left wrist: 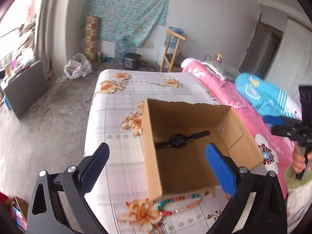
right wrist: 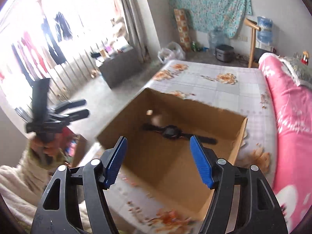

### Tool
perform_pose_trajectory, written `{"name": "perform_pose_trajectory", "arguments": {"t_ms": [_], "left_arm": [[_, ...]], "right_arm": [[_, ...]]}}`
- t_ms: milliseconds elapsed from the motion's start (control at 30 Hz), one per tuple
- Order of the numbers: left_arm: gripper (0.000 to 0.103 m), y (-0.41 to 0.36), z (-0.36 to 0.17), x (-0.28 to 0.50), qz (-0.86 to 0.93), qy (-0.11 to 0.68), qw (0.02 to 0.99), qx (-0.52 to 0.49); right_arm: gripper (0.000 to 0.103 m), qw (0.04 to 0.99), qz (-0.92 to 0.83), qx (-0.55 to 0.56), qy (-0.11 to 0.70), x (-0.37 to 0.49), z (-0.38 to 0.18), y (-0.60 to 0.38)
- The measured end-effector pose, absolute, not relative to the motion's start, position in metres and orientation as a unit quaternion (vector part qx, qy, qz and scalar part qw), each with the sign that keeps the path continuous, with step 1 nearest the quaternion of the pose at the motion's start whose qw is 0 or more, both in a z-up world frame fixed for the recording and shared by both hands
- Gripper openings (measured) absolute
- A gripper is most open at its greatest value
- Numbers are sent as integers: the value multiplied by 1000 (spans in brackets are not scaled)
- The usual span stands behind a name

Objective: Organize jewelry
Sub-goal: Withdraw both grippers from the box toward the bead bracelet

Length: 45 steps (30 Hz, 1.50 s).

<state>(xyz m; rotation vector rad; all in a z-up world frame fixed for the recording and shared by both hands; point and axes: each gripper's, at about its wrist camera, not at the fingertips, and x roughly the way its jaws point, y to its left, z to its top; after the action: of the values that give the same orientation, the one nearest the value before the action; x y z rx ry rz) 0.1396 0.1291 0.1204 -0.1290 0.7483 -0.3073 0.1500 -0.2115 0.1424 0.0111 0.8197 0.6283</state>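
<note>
An open cardboard box (left wrist: 187,167) (right wrist: 175,171) stands on the floral-clothed table (left wrist: 120,101) (right wrist: 224,89). A black wristwatch (left wrist: 181,139) (right wrist: 175,132) lies flat on the box floor. A small pale blurred thing (right wrist: 154,118) shows near the box's far wall; what it is I cannot tell. A string of coloured beads (left wrist: 179,202) and a small gold piece (left wrist: 211,192) lie on the cloth in front of the box. My left gripper (left wrist: 157,147) (right wrist: 86,108) hangs open and empty above the box's near left side. Over the box, my right gripper (right wrist: 158,139) (left wrist: 269,124) is open and empty.
A pink quilt (left wrist: 230,97) (right wrist: 288,117) and a blue bundle (left wrist: 261,93) lie along the table's right side. Beyond the table are a wooden chair (left wrist: 171,50), water jugs (left wrist: 122,48), a rice cooker (left wrist: 131,60) and a plastic bag (left wrist: 78,66) on the floor.
</note>
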Motion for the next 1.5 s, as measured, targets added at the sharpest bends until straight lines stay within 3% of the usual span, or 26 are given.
{"name": "perform_pose_trajectory", "arguments": {"t_ms": [267,367,667,1000,1233,1500], "left_arm": [[97,137,31,95,-98,411,895,-145],[97,121,8,98,-80,432,889,-132],[97,96,2,107,-58,417,904,-79],[97,77,-27,62,-103,460,881,-35],[98,50,-42,57,-61,447,891,46],[98,50,-43,59,-58,453,889,36]], "right_arm": [[64,842,297,126,433,101,61,-200],[58,840,239,123,471,99,30,-194],[57,874,158,87,451,111,39,-202],[95,887,112,-57,445,59,12,-172],[95,913,51,-143,379,38,30,-160],[95,937,57,-132,317,28,38,-158]]}}
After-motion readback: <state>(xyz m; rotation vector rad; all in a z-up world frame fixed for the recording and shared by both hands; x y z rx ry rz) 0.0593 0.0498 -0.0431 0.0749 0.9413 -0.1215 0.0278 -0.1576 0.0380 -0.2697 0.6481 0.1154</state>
